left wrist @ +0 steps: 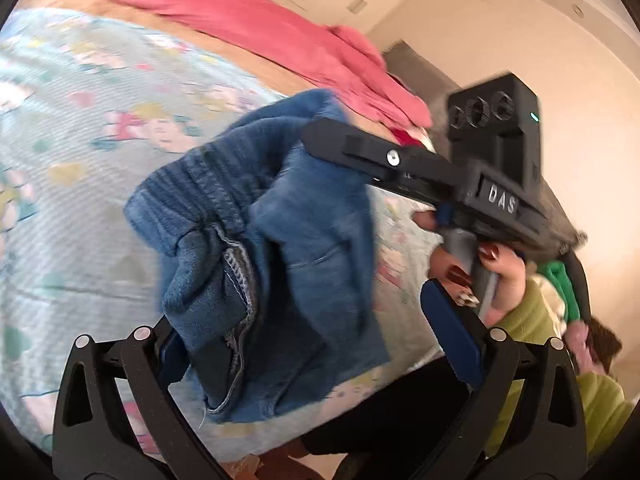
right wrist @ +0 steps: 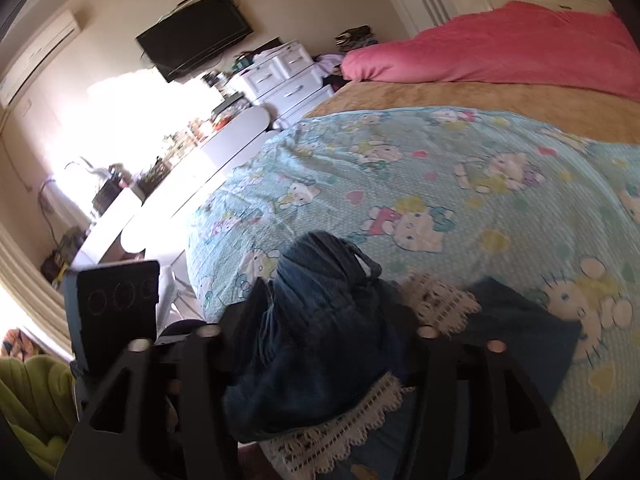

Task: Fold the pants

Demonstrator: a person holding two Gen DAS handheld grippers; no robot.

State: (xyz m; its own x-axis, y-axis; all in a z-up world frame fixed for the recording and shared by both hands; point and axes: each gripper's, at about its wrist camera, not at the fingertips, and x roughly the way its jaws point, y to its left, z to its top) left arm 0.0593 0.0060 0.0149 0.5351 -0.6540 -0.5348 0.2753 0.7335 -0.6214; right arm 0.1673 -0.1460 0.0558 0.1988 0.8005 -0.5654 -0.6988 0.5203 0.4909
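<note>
- The bed [right wrist: 400,96] is filling most of both views, its tan cover showing bare in a band behind the sheet.
- A blue cartoon-print sheet [right wrist: 460,184] is lying across the near part of the bed, reaching its near edge.
- A pink blanket [right wrist: 500,48] is lying bunched along the far edge of the bed.
- The pants [left wrist: 272,248], blue denim, are bunching up in a crumpled heap over the near edge of the bed, hanging between the two tools; whether any part is resting on the sheet, I cannot tell.
- A white dresser [right wrist: 288,76] is standing past the far left corner of the bed, with a dark TV [right wrist: 196,36] on the wall above it.
- The left gripper [left wrist: 316,344] is standing wide open; its left blue finger is touching the denim, while the right finger [left wrist: 452,336] is standing clear of the cloth.
- The right gripper [right wrist: 320,364] is reaching into the waist end of the pants, seen from the left wrist view as a black bar going into the folds; denim and a strip of white lace trim [right wrist: 352,420] are sitting between its arms, but its fingers are hidden by cloth, so I cannot tell how far they are closed or whether they are pinching the fabric.
- A hand [left wrist: 480,276] with dark red nails, in a green sleeve, is gripping the right tool's handle.
</note>
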